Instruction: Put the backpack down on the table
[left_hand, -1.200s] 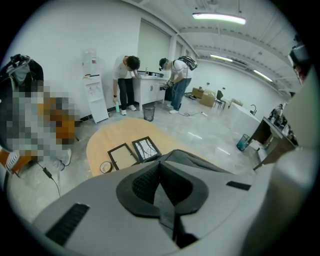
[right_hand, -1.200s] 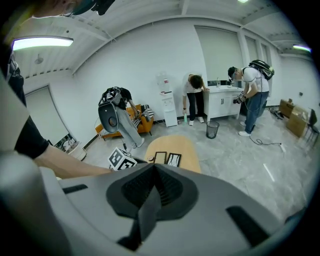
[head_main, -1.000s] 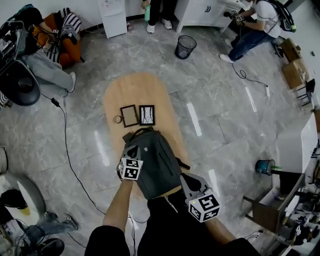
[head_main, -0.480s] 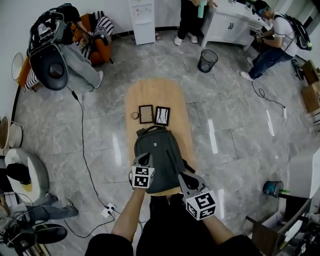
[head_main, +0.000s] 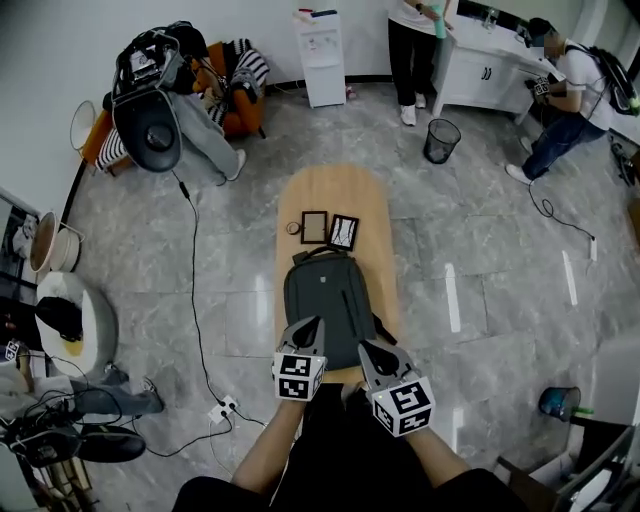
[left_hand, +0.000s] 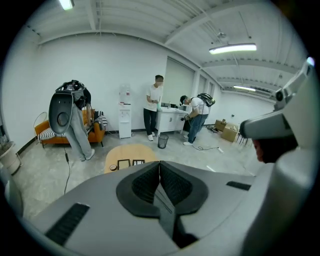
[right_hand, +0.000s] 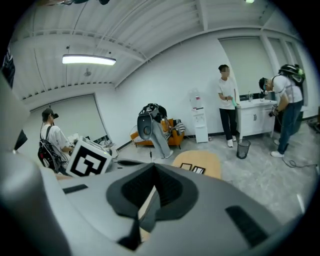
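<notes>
Left gripper (head_main: 311, 326): jaws closed, pads meeting at the tips, nothing clamped between them. Right gripper (head_main: 368, 348): same, jaws together and empty. Both sit at the near end of the one dark grey fabric backpack (head_main: 330, 298); contact with it cannot be told.

Backpack lies flat along the oval light-wood counter (head_main: 335, 188), covering its near half, top handle toward the far end.

Beyond the handle are two dark rectangular picture frames (head_main: 314, 227) (head_main: 344, 232), side by side, with one small brown ring (head_main: 292, 228) just left of them.
</notes>
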